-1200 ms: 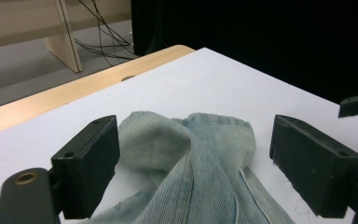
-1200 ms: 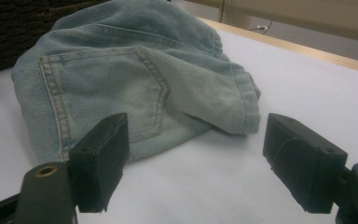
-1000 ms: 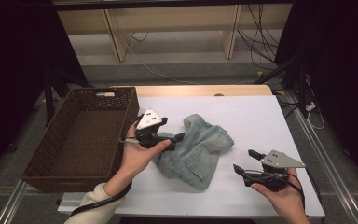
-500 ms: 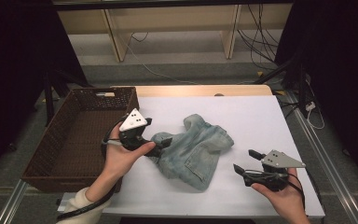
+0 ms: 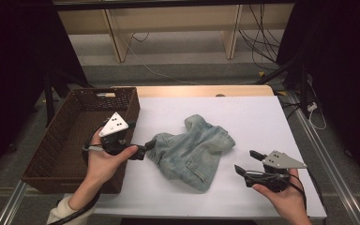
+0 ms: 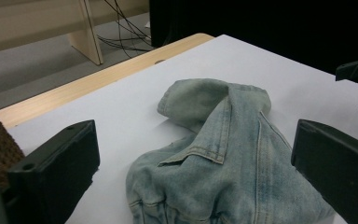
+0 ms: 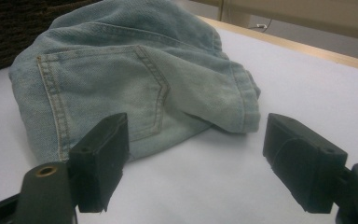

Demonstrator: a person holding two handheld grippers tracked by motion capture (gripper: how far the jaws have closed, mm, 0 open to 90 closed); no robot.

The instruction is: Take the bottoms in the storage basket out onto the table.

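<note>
**Left gripper closes in on crumpled denim shorts beside basket**

A pair of pale blue denim shorts (image 5: 191,151) lies bunched near the middle of a white table (image 5: 262,117), its long axis running from the near left corner of the heap up toward a folded leg at the far right. The left gripper (image 5: 145,151), held just off the inner wall of a brown wicker basket (image 5: 56,145), points rightward at the waistband end of the shorts; in the left gripper view its jaws stand wide, one to either side of the cloth's near edge, with nothing clamped between them. The garment lies straight ahead of those jaws and touching or all but touching them, which makes this the nearer hand. The right gripper (image 5: 248,164) rests low at the near right of the table, jaws also spread wide and empty, aimed leftward at the back-pocket side of the shorts with a strip of bare table between. Nothing stands between either gripper and the denim. The basket sits open just behind the left hand, and its near rim looks to be the one thing cloth carried that way would have to clear.
</note>
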